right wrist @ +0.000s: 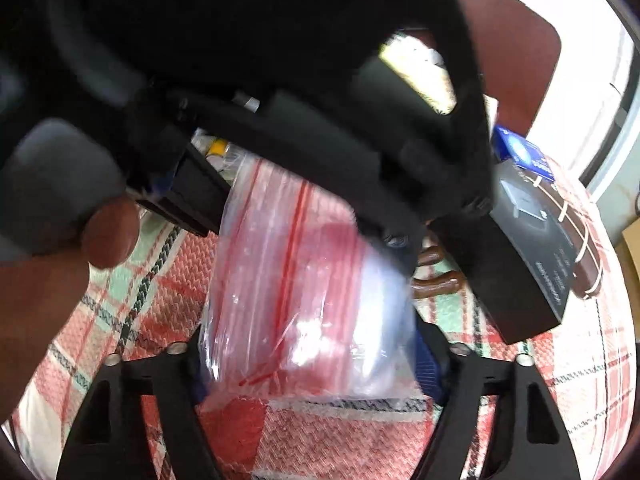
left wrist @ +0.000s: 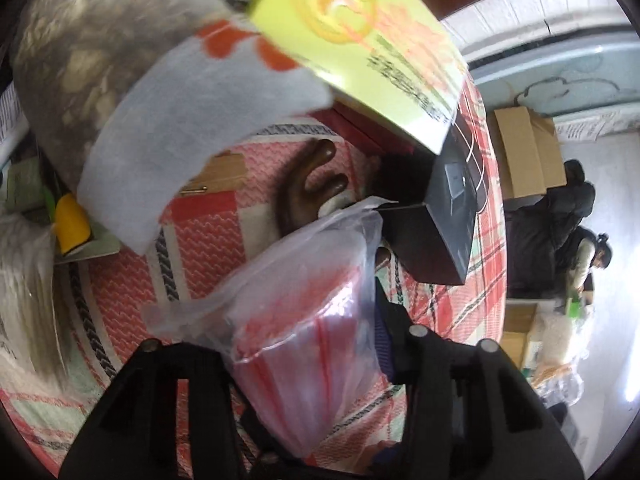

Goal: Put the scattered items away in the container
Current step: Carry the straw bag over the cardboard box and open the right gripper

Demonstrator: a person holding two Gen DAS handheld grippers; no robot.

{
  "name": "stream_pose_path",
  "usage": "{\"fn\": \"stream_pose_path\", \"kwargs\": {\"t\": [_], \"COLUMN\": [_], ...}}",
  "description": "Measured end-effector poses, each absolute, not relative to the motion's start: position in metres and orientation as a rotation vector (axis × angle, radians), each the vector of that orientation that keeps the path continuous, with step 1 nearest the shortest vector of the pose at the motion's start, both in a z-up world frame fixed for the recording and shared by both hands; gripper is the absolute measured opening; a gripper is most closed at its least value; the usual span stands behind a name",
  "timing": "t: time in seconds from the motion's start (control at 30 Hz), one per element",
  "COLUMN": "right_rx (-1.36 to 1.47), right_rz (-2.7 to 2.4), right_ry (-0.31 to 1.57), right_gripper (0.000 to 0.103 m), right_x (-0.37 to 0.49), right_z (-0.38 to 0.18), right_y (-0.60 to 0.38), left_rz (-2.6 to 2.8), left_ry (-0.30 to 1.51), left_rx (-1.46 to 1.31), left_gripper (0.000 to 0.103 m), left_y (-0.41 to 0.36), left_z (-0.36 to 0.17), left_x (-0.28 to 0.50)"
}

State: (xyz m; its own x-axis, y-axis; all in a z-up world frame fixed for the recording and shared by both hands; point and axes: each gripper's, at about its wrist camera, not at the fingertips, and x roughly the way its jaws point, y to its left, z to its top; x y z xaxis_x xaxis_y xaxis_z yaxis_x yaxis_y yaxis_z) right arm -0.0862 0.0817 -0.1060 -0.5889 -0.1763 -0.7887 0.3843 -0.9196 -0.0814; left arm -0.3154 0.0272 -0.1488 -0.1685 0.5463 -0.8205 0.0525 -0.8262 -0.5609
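A clear plastic bag of red-striped zip bags (left wrist: 304, 344) sits between the fingers of my left gripper (left wrist: 308, 360), which is shut on it above the red plaid cloth (left wrist: 208, 224). The same bag (right wrist: 304, 300) also lies between the fingers of my right gripper (right wrist: 316, 364), which closes on its lower end. The left gripper's black body (right wrist: 280, 92) and the holding hand (right wrist: 48, 280) fill the top and left of the right wrist view. A white fabric container (left wrist: 192, 120) with orange print stands at upper left, with a yellow-green box (left wrist: 360, 40) over it.
A black box (left wrist: 448, 216) lies on the cloth near its right edge and also shows in the right wrist view (right wrist: 532, 256). A brown antler-shaped object (left wrist: 308, 188) lies mid-table. A blue box (right wrist: 524, 152), cardboard boxes (left wrist: 524, 156) and a seated person (left wrist: 584, 256) are beyond.
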Motion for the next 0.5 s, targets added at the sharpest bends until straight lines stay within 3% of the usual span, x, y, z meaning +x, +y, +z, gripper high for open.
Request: {"fn": "stream_pose_path", "kwargs": {"t": [0.5], "right_rx": [0.964], "right_rz": [-2.635], "right_ry": [0.367], "right_gripper": [0.069], "right_x": [-0.038], "right_z": [-0.036], "right_y": [0.11], "left_rz": [2.17], "left_ry": [-0.684], "left_rx": [-1.554], "left_gripper": [0.036], "left_y": [0.025], "left_z": [-0.078], "left_x": [-0.278]}}
